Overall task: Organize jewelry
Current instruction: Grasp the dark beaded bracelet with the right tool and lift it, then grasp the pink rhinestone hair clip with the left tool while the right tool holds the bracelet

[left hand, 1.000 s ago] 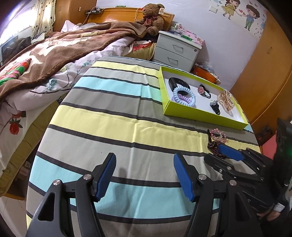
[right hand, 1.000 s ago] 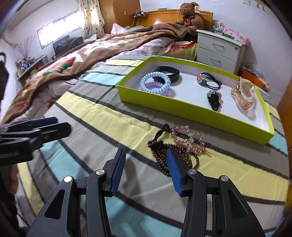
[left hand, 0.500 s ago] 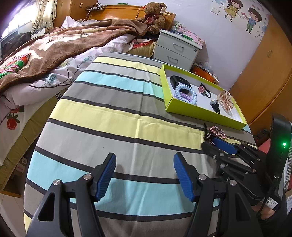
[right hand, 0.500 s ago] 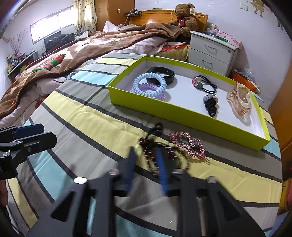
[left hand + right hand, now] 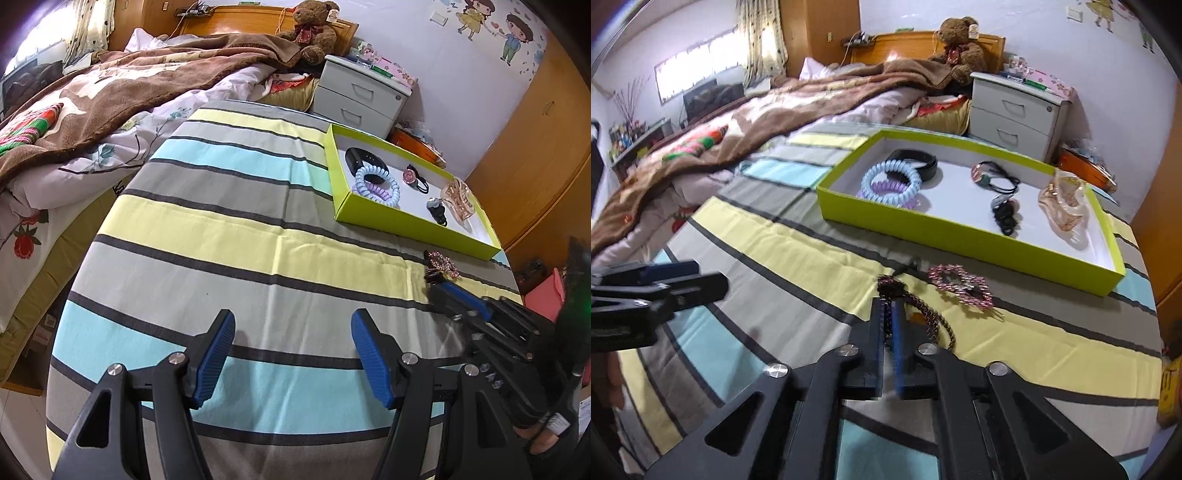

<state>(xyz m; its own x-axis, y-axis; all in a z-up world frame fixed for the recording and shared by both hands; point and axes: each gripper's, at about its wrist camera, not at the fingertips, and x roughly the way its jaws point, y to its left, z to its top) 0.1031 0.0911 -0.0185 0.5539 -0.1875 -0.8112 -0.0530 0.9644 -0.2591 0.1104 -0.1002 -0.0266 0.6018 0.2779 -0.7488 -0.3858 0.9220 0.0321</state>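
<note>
Two jaws of the left gripper [image 5: 291, 354] stand apart over bare striped cloth, gripping nothing. From the right wrist, the right gripper [image 5: 888, 314] has just closed, pinching the dark beaded bracelet [image 5: 923, 314]; lifting slowly should free it from the pink hair clip [image 5: 962, 286] just ahead-right, then carry it to the green tray [image 5: 960, 236] beyond.

Part of the dark bead bracelet [image 5: 925, 317] is hidden between the right gripper's [image 5: 888, 314] closed fingers; the gripper body is motion-blurred in left view, hand cut off at the edge.
</note>
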